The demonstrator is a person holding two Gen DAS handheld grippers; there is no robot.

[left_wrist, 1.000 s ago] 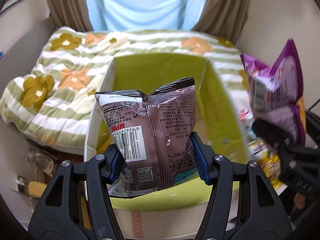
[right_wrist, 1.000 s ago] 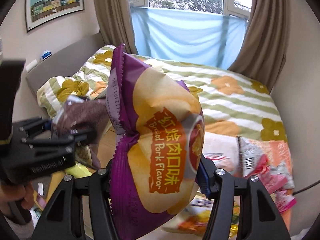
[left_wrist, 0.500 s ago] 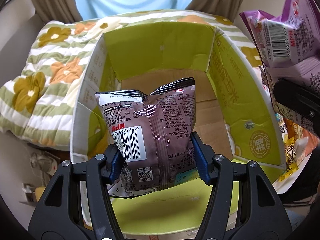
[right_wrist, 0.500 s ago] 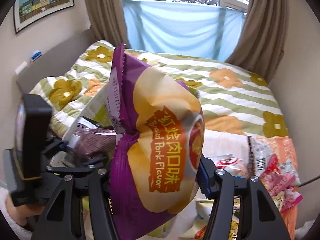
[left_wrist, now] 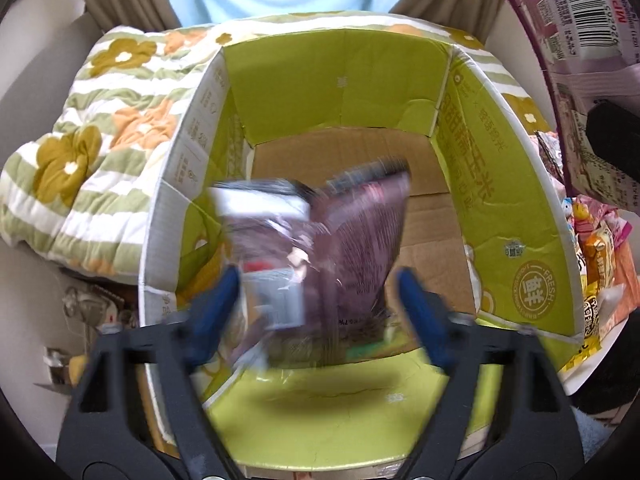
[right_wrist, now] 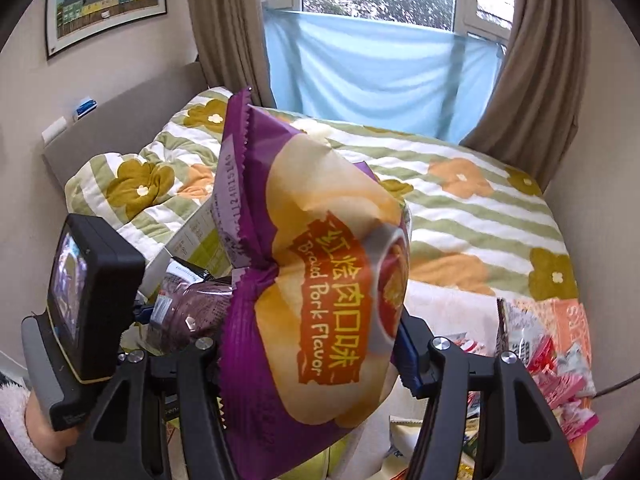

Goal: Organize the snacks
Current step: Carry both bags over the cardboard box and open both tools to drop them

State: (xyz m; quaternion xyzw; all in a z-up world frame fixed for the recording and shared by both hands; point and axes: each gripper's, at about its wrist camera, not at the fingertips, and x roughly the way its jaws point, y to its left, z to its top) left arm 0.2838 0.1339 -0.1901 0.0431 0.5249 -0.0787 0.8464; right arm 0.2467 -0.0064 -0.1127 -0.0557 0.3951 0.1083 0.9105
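The green cardboard box (left_wrist: 520, 216) on the bed (left_wrist: 100, 152) is printed "FRESH" by its near right corner. The right gripper (right_wrist: 316, 344) stays clamped on the purple chip bag (right_wrist: 320, 280), "Braised Pork Flavor". The left gripper (left_wrist: 320, 300) has just spread, and the brown snack packet (left_wrist: 320, 248), blurred, drops loose into the box.

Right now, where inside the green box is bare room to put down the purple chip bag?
The open green cardboard box shows bare brown floor along its far and right walls. The blurred brown snack bag fills the near-left part. Outside, the heap of small snack packets on the right is crowded.
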